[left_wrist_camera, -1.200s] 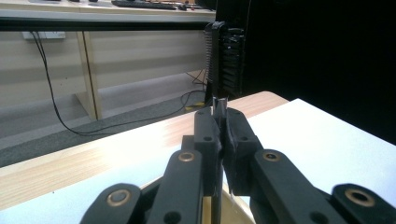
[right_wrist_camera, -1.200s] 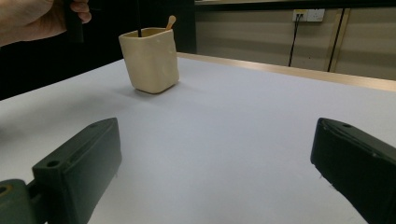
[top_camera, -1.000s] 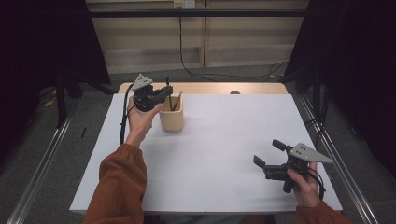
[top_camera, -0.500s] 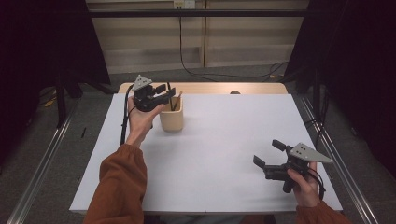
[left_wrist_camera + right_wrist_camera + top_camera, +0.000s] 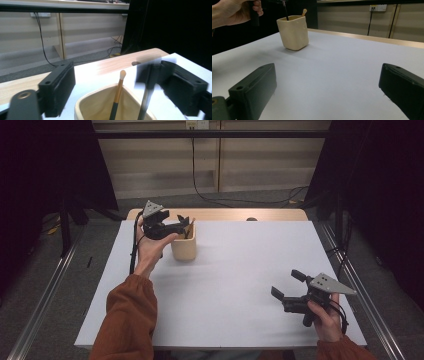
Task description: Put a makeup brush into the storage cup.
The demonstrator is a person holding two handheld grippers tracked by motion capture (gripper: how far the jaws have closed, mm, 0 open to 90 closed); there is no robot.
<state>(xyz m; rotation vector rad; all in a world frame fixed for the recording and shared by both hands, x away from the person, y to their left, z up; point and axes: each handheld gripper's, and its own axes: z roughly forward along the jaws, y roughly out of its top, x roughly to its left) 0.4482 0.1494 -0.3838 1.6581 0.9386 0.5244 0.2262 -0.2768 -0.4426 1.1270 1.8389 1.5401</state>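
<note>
A cream cup [image 5: 183,247] stands at the table's far left. Seen from the left gripper view, the cup [image 5: 100,107] holds a brush [image 5: 119,87] with a tan handle and pale tip, and a thin black stick [image 5: 145,95], blurred. My left gripper [image 5: 184,226] hovers just over the cup's rim. Its jaws have just been opening and now stand wide, with both sticks between them and the pads off them; the black stick is close to the right-hand pad [image 5: 182,85]. My right gripper [image 5: 286,284] rests open near the front right edge, nothing in it.
The white table top [image 5: 240,265] has a wooden strip along its far edge. From the right gripper view the cup [image 5: 293,33] stands far ahead at the left, with the other hand beside it. Metal rails run along both sides of the table.
The left gripper's jaws have spread apart over the cup, letting go of the black stick they held. Neither hand has shifted.
</note>
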